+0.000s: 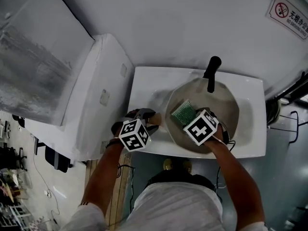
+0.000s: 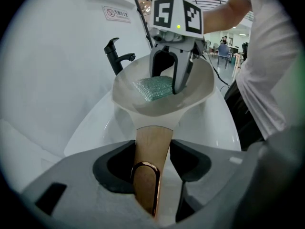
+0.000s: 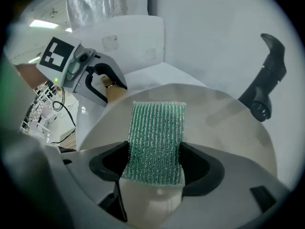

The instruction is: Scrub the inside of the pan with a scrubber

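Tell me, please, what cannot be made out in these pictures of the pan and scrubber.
- Whether the scrubber touches the pan: hidden beneath the scrubber itself, right gripper view.
- Bottom of the sink: covered by the pan, head view.
- End of the handle: cut off behind the left gripper, left gripper view.

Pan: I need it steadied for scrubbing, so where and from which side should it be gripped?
Grip the wooden handle, coming end-on from the left of the pan. It juts out past the rim, narrow enough for two jaws; the bowl is wide and smooth. The left gripper clamps it there.
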Demonstrator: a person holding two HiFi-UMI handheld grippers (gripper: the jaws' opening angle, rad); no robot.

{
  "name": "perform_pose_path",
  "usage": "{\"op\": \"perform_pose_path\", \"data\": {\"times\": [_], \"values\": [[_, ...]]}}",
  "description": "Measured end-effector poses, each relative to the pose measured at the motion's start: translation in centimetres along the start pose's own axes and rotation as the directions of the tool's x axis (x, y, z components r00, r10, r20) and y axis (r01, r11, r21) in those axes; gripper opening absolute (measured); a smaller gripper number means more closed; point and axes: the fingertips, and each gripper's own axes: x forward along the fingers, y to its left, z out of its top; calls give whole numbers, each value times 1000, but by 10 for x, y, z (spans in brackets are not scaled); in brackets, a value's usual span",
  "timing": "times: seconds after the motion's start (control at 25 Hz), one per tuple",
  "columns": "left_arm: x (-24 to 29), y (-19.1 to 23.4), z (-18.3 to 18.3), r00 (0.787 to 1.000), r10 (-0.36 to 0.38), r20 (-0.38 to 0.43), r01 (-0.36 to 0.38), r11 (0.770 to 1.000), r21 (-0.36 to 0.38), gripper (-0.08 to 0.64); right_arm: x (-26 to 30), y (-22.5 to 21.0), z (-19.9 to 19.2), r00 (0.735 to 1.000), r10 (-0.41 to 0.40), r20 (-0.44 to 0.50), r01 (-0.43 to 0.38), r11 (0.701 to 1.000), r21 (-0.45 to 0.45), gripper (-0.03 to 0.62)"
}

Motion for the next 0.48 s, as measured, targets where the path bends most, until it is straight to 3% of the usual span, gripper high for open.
{"op": "perform_pose_path", "data": {"times": [0.2, 0.48], "values": [[0, 0, 1, 1000, 0, 0, 0, 1000, -3, 236, 15, 17, -8, 999, 29, -45, -30, 999, -21, 339], [0, 0, 0, 1000, 3, -1, -3, 1000, -3, 236, 18, -7, -31, 994, -23, -109, 25, 1000, 11, 339]]}}
